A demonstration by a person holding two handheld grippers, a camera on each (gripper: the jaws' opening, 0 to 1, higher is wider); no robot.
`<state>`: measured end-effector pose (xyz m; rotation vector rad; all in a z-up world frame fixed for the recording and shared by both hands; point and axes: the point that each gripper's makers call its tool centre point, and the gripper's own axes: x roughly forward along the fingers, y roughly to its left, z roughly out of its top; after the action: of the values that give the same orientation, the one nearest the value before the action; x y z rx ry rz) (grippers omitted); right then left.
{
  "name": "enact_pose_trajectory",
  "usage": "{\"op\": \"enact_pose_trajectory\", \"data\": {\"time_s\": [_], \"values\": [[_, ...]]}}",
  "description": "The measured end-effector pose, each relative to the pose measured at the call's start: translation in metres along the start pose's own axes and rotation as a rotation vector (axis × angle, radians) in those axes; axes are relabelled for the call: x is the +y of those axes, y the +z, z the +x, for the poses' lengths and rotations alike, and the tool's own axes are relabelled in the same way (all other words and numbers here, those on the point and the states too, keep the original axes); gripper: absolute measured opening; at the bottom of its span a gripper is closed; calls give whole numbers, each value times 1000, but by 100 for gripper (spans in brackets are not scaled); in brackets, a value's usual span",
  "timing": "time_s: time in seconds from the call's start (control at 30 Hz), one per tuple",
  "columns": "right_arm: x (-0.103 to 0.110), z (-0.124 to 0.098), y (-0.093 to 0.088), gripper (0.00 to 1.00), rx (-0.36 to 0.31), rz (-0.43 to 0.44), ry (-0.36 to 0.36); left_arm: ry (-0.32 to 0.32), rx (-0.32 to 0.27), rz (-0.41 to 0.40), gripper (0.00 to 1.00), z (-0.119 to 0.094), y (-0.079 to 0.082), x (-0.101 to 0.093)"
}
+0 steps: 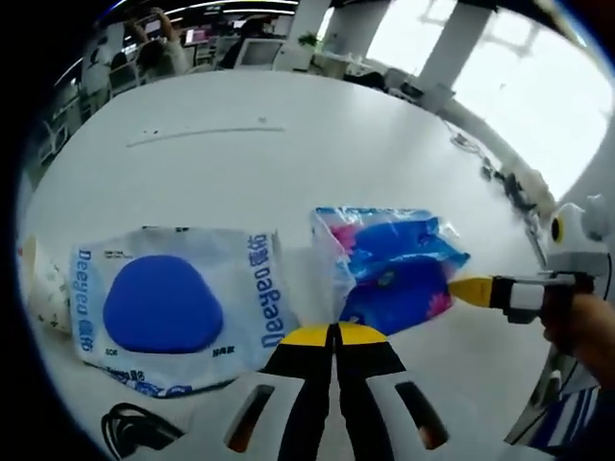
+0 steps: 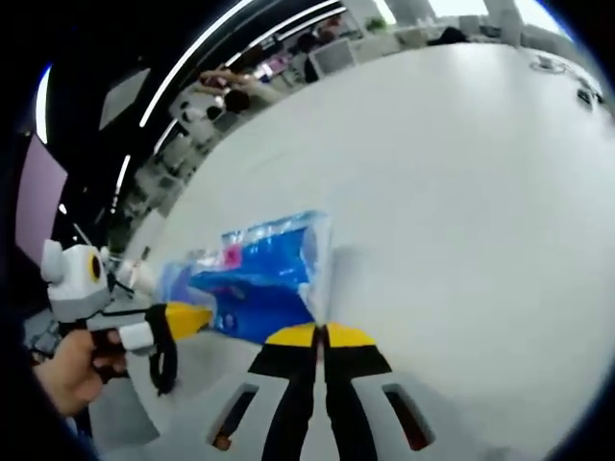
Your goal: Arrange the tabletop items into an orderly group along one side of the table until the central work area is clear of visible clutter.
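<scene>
While seen along the left tool (image 1: 334,331), jaws pressed together, yellow tips meeting at the near edge of a blue and pink plastic pack (image 1: 389,269) on the white worktop (image 1: 250,134). Just beside that pack, a white "Deeyeo" pack (image 1: 173,309) with a blue oval window, lying flat. Past it, at the worktop's edge, a pale crumpled item (too blurred to name) (image 1: 43,288). Near the view's bottom, a black cable (image 1: 135,430). From the right gripper view, right tool (image 2: 317,334) likewise closed, tips clamped on the opposite edge of the same blue pack (image 2: 259,279), lifting it slightly. A hand (image 2: 67,370) holding the left tool's handle. Further off, desks and seated people (image 1: 159,48).
</scene>
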<state>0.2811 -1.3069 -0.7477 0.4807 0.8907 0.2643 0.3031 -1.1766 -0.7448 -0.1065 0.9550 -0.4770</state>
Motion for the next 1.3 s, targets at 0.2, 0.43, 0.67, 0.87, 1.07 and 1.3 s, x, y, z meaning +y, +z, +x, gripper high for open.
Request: {"op": "enact_pose_trajectory", "data": {"time_s": [0.2, 0.43, 0.67, 0.87, 1.07, 1.3], "values": [[-1, 3, 3, 0, -5, 14, 1, -1, 12, -16, 0, 4, -3, 1], [-3, 7, 3, 0, -5, 18, 0, 1, 2, -38, 0, 4, 0, 1], [-2, 8, 2, 0, 0, -2, 6, -1, 3, -24, 0, 4, -2, 1], [-2, 9, 2, 0, -4, -35, 10, -2, 1, -18, 0, 4, -3, 1], [0, 12, -2, 5, 5, -102, 14, -7, 2, -3, 1, 4, -3, 1], [0, 12, 1, 17, -9, -142, 9, -5, -13, -10, 2, 2, -1, 1]]}}
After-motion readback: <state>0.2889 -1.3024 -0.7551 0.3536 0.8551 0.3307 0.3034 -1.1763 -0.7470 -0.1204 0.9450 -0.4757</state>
